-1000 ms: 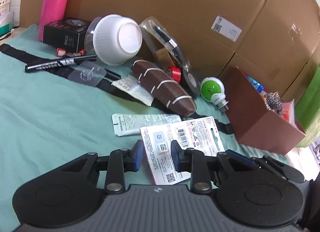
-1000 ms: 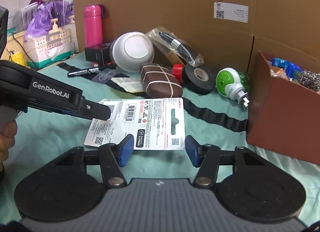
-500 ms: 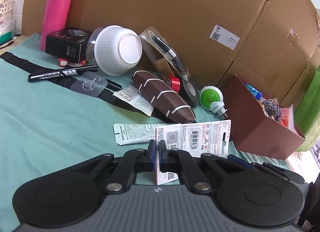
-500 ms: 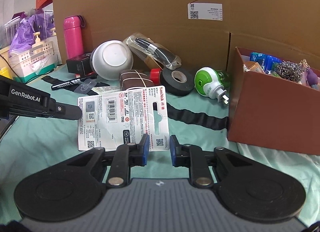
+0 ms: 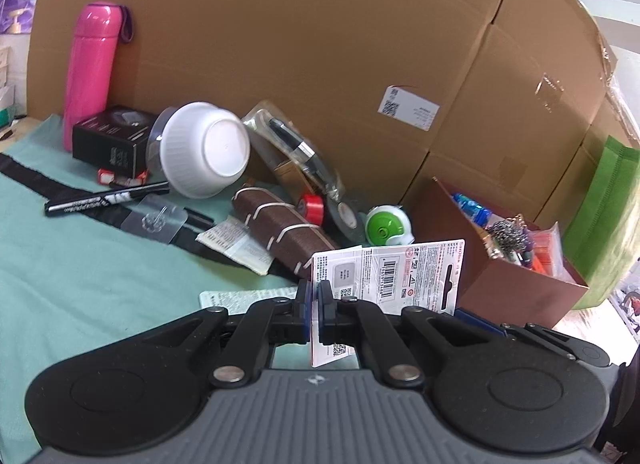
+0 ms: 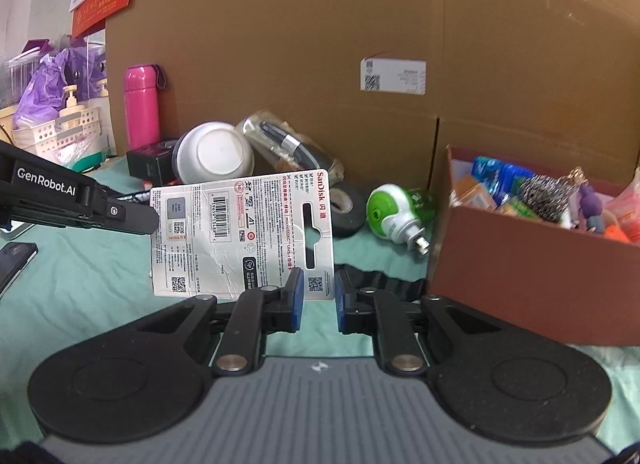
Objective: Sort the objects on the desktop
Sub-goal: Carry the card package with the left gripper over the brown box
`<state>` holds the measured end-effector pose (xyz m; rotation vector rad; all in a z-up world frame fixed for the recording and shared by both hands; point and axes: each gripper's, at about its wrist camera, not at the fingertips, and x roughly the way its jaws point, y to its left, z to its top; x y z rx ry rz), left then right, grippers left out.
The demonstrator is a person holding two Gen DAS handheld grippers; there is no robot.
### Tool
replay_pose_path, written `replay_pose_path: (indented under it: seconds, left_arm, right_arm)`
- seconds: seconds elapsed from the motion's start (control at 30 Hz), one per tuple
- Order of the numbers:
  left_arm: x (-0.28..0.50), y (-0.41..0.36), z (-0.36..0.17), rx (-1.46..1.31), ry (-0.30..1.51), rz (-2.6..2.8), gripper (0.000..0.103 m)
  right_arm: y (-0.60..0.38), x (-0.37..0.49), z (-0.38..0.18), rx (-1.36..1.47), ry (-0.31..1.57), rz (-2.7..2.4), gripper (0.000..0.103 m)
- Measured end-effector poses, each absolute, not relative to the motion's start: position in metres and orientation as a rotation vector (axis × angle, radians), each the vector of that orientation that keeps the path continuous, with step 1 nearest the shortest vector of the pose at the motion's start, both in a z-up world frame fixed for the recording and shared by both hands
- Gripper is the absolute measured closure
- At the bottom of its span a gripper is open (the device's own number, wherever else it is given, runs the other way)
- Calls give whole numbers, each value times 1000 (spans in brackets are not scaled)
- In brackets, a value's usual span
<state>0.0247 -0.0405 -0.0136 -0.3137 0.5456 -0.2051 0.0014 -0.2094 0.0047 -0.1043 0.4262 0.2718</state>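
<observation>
My left gripper (image 5: 314,312) is shut on the left edge of a white SanDisk memory card pack (image 5: 394,274) and holds it upright above the green cloth. In the right wrist view the same pack (image 6: 240,236) hangs in the air, with the left gripper's fingers (image 6: 132,217) on its left side. My right gripper (image 6: 318,296) is open with a narrow gap, just below the pack's lower right corner and not touching it. A brown box (image 6: 532,272) full of small items stands to the right.
On the cloth by the cardboard wall lie a white bowl (image 5: 206,153), a pink bottle (image 5: 90,71), a black box (image 5: 110,139), a marker (image 5: 104,197), a brown bundle (image 5: 282,229), black tape (image 6: 346,205) and a green plug (image 6: 394,215). A phone (image 6: 12,262) lies at left.
My left gripper shut on the card pack and lifted it off the cloth, upright. My right gripper narrowed from wide open and rose with it.
</observation>
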Motion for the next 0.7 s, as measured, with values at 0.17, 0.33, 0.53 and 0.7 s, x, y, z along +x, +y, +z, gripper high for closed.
replay_pose_path:
  seconds: [0.17,0.33,0.53,0.7]
  left_arm:
    - [29,-55,0,-301,515,-252,103]
    - [38,-76,13,-291,492,-310,103]
    - [53,-108,30,-272,459,-392,103]
    - [70,-142,41,-254,443,-457,103]
  right_arm:
    - [-222,-2,19,-110,380,224,88]
    - [-241,-3,32,-108,343,165,88]
    - [-275,-3,51,-91,287,84,88]
    - [-304,2,62,-83,260,11,88]
